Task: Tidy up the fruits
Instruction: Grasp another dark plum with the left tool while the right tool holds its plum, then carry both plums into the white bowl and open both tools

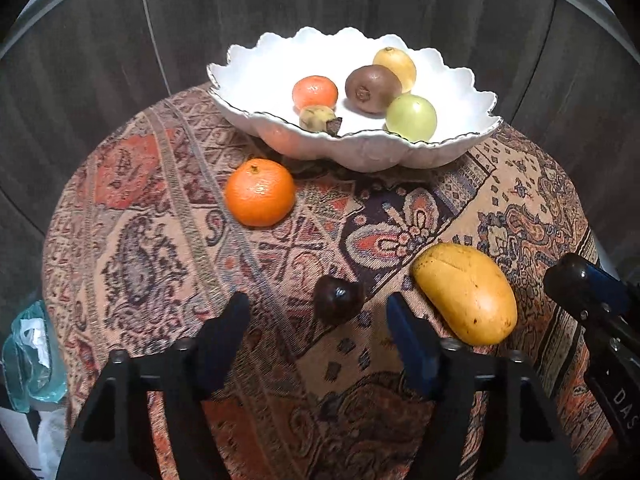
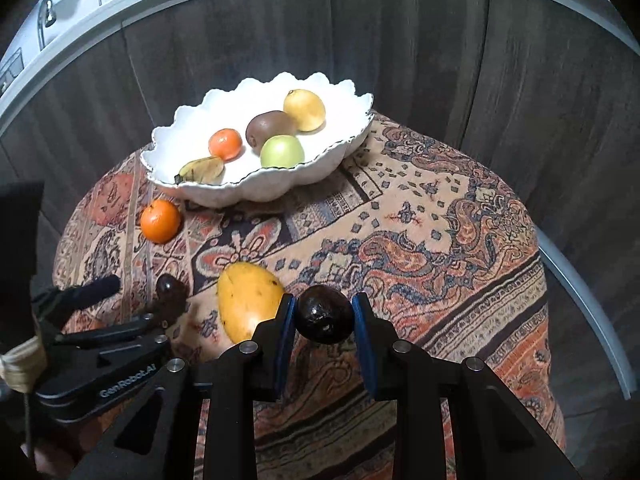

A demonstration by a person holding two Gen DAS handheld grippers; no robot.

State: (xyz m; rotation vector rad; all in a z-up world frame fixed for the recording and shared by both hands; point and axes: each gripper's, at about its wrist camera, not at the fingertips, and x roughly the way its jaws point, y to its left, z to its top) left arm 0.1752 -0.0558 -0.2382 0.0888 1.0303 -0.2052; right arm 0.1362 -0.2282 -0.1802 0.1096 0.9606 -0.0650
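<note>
Right tool (image 2: 324, 308) clamped on dark avocado (image 2: 325, 314) beside mango (image 2: 248, 304), left tool (image 1: 318, 308) spread wide — small dark fruit (image 1: 338, 299) between its fingers, untouched.

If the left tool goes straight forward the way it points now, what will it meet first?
Most likely the small dark fruit, which lies on the cloth just ahead of the open left tool; its depth is hard to judge.

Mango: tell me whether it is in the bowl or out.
Out. The mango lies on the patterned cloth, apart from the white bowl that holds other fruits.
</note>
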